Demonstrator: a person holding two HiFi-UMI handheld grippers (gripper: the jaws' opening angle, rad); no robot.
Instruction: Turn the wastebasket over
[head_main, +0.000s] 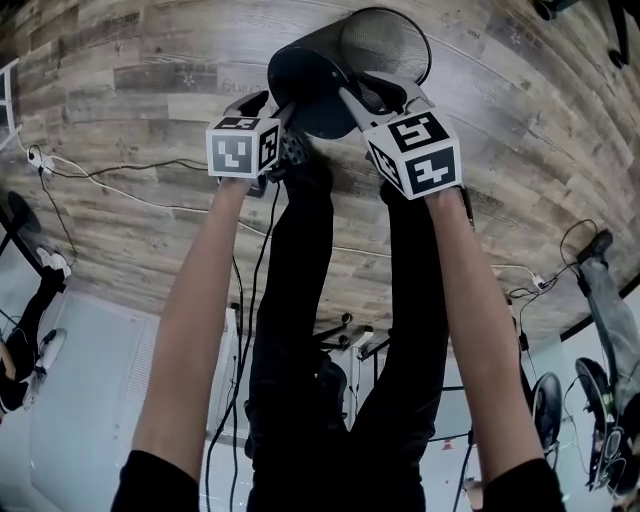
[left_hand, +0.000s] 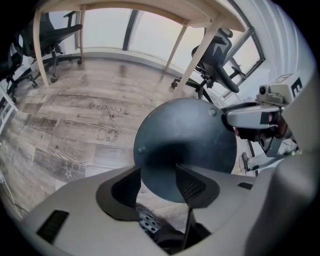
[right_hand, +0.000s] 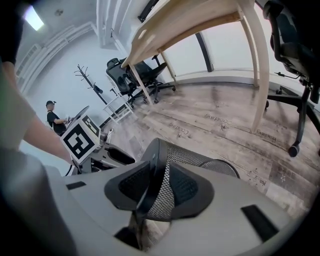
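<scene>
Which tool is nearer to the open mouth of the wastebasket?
Right. The right tool clamps the wastebasket by its mesh wall; the left tool faces the solid base, the far end.

Office rm — swivel chairs (left_hand: 216, 50), wood desks (right_hand: 185, 22), coat rack (right_hand: 88, 75), plank flr (left_hand: 75, 115)
</scene>
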